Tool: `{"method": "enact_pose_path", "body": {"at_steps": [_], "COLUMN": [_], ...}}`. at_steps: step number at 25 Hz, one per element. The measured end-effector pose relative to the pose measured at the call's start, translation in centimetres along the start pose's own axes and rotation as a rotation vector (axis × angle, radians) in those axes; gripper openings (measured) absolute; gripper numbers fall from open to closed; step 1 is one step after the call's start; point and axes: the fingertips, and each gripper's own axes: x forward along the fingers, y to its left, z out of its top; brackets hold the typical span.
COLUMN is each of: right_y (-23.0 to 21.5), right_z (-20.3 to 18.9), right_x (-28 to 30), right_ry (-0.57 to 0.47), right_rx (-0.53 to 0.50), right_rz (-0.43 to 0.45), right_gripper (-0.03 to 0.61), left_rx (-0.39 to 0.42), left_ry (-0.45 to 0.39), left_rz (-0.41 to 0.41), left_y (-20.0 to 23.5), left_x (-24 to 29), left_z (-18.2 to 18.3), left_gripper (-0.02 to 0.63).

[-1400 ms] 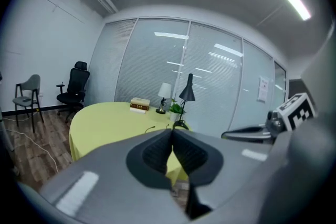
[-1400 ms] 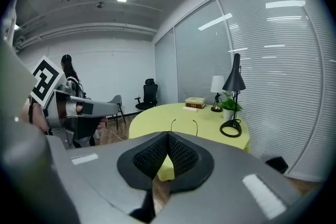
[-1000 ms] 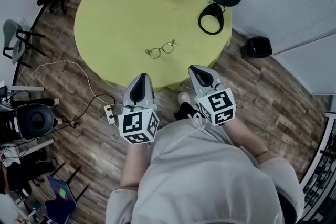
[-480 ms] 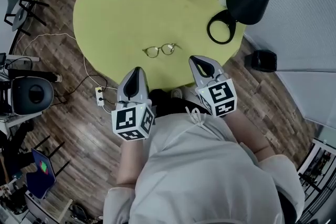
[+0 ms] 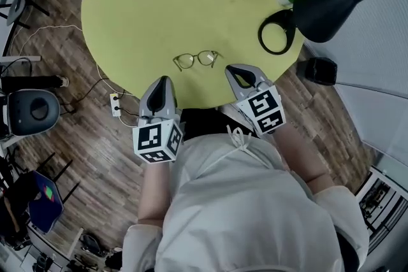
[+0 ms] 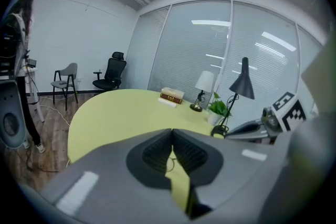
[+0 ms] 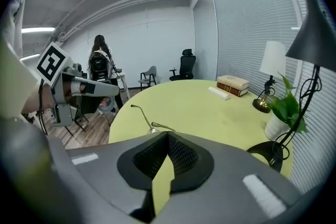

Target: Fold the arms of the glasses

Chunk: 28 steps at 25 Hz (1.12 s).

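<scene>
I read both grippers as closed and empty. The left gripper (image 5: 163, 81) and right gripper (image 5: 231, 69) hover at the near edge of the table (image 5: 146, 3), jaws together. The glasses (image 5: 196, 60) lie unfolded on the table just beyond them. In the right gripper view the jaws hide the lenses, and only the arms show.

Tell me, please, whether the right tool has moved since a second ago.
Yes. The right tool has advanced over the yellow-green table toward the glasses, and the gap between its tip and the nearer lens has narrowed.
</scene>
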Motion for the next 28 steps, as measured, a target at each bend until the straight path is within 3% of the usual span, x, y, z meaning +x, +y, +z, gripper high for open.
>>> {"method": "enact_pose_path", "body": {"at_steps": [4, 8, 10, 14, 18, 23, 28], "right_y": [-1.5, -2.9, -3.2, -3.4, -3.0, -2.1, -2.0], "right_z": [-1.6, -1.4, -1.4, -2.7, -3.5, -3.2, -3.1], "right_x": [2.5, 4.4, 5.3, 7.0, 8.4, 9.3, 9.5], "right_ry": [0.108, 0.138, 0.172, 0.283, 0.332, 0.343, 0.348], "right_rx": [-0.043, -0.071, -0.091, -0.201, -0.328, -0.453, -0.518], "right_rz": [0.027, 0.024, 0.039, 0.101, 0.144, 0.184, 0.191], "right_gripper": [0.0, 0.005, 0.05, 0.1, 0.122, 0.116, 0.028], "left_rx": [-0.006, -0.012, -0.002, 0.027, 0.026, 0.007, -0.023], "left_ry": [0.035, 0.062, 0.085, 0.119, 0.136, 0.162, 0.177], "left_rz": [0.017, 0.009, 0.0, -0.009, -0.019, -0.019, -0.028], "left_y": [1.4, 2.3, 2.7, 3.5, 4.1, 4.9, 5.0], "left_x": [2.1, 3.8, 4.5, 6.0, 7.5, 8.2, 8.6], "left_z": [-0.8, -1.5, -2.1, -2.9, -3.6, -4.2, -4.7], "left_gripper": [0.006, 0.006, 0.006, 0.006, 0.006, 0.006, 0.006]}}
